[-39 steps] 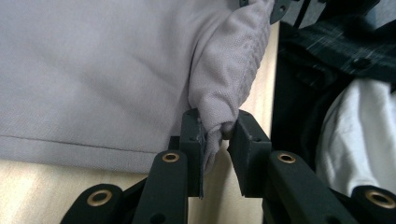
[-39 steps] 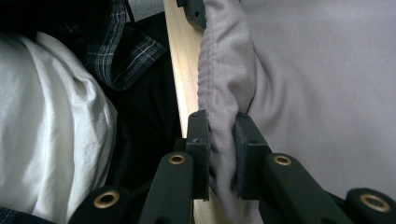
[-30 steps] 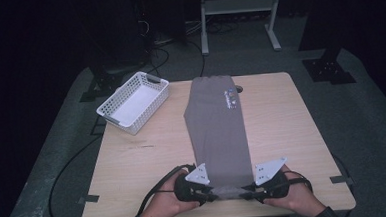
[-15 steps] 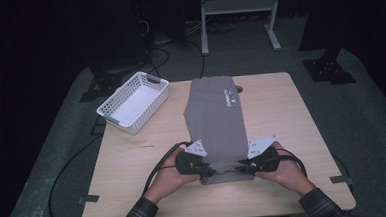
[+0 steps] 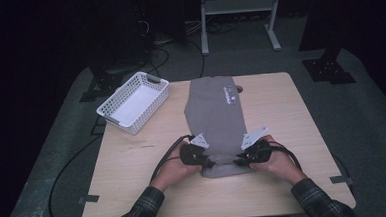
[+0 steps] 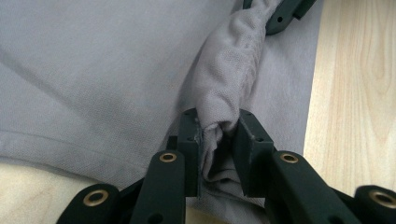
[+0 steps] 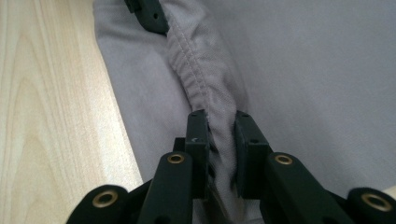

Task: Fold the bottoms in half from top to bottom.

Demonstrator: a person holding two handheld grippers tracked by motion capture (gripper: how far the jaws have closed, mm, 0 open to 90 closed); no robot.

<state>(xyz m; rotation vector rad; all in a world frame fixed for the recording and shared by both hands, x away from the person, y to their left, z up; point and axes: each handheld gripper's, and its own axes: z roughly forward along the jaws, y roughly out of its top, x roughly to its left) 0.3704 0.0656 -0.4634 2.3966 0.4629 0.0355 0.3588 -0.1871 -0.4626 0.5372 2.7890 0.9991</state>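
Its near hem now carried farther up the wooden table (image 5: 134, 171) than a second ago, the grey garment (image 5: 216, 112) is being folded, left gripper (image 5: 207, 162) and right gripper (image 5: 240, 161) each pinching bunched hem, probably laying it over the far half next.

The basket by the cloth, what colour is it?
White; the basket shows best in the high view.

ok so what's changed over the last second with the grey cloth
Both claws, left and right, have carried the near edge of the grey garment away from the person, doubling it over the part lying flat, so its visible length on the table has shrunk. Each claw stays clamped on the bunched hem. The far end with the printed mark and the white basket have not moved.
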